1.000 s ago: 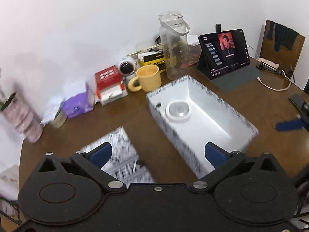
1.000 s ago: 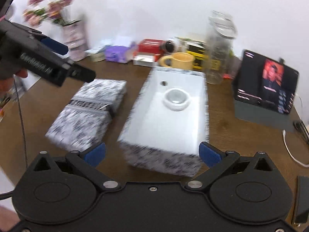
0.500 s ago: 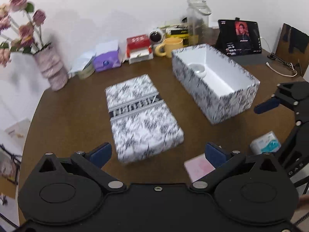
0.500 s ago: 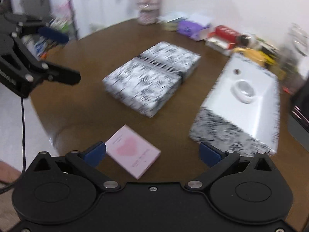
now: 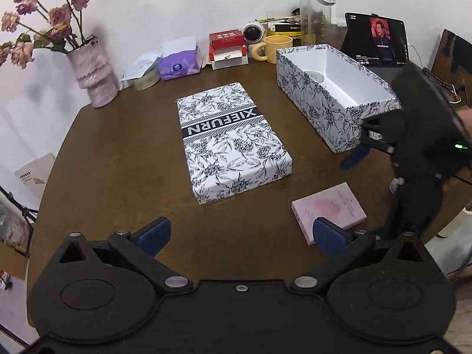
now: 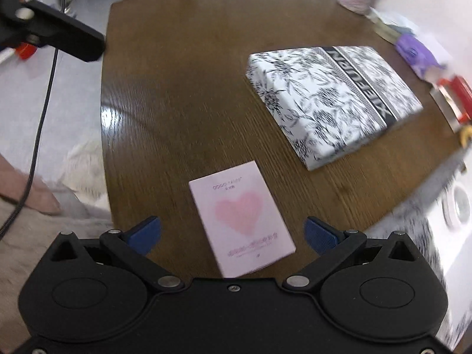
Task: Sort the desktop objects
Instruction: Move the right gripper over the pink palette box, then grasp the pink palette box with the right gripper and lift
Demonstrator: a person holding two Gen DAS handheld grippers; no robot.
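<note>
A flat pink box with a heart lies on the brown table near its front edge; it shows too as the pink box. My right gripper hovers over it, open, its blue pads on either side of the box without touching. The floral-print box lid lies flat mid-table. To its right stands the open floral box, white inside, with a round white item in it. My left gripper is open and holds nothing, low over the near table edge. The right gripper's body is at the right.
Along the wall stand a vase of pink roses, a purple tissue pack, a red and white box, a yellow mug, a clear jug and a tablet. Bare table lies left of the lid.
Both grippers pulled back from the open box toward the near table edge. The right one swung down over the pink box, which now lies between its open fingers.
</note>
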